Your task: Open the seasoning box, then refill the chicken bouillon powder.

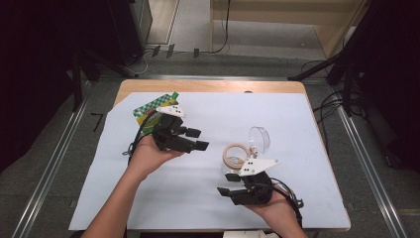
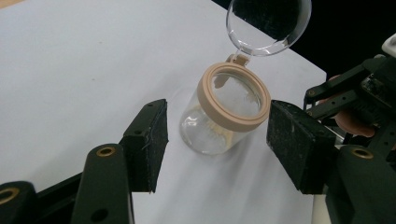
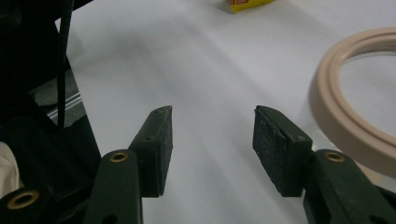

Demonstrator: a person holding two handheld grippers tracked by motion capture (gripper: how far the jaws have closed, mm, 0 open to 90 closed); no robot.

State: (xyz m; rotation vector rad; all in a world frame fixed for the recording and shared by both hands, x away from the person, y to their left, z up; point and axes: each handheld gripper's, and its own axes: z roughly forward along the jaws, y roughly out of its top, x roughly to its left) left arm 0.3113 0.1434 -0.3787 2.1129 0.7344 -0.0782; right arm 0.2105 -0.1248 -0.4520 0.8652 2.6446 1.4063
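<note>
A small clear glass jar [image 1: 236, 156] with a beige rim stands on the white sheet, its clear hinged lid [image 1: 261, 138] flipped up behind it. In the left gripper view the jar [image 2: 224, 116] sits just beyond my open jaws and nothing touches it; the lid [image 2: 268, 23] stands above it. My left gripper [image 1: 200, 139] hovers to the left of the jar, pointing right. My right gripper [image 1: 224, 184] is near the front edge, just in front of the jar, pointing left. Its jaws [image 3: 212, 114] are open with only bare sheet between them, and the beige rim [image 3: 348, 121] lies at their right.
A green-checked and yellow packet [image 1: 147, 112] lies behind the left hand; its yellow corner [image 3: 245, 4] shows at the top of the right gripper view. The white sheet [image 1: 297, 114] covers most of the wooden table [image 1: 198, 86]. Cables and metal rails run along the floor.
</note>
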